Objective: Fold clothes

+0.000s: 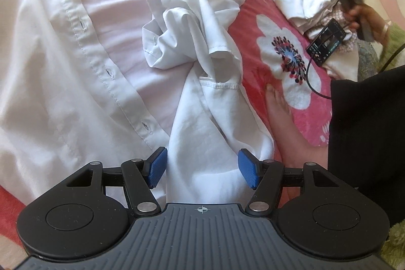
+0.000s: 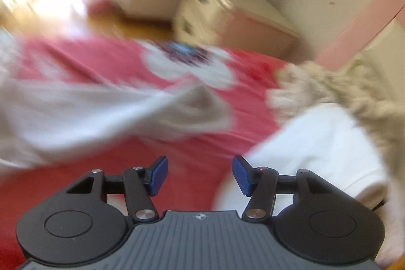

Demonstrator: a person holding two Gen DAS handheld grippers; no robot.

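White button-up shirt [image 1: 76,47]: lies spread on the red floral bedspread [image 1: 255,24], collar toward the far edge, placket with buttonholes running down its front. One sleeve is crumpled into a bunch on the chest; the cuff opening shows below it. Fabric thin, creased.

Left gripper [image 1: 202,167]: blue pads apart, a fold of shirt between them, not pinched.

Right gripper [image 2: 200,175]: pads apart, nothing between them, over the bedspread near a white garment pile [image 2: 316,143]; view blurred.
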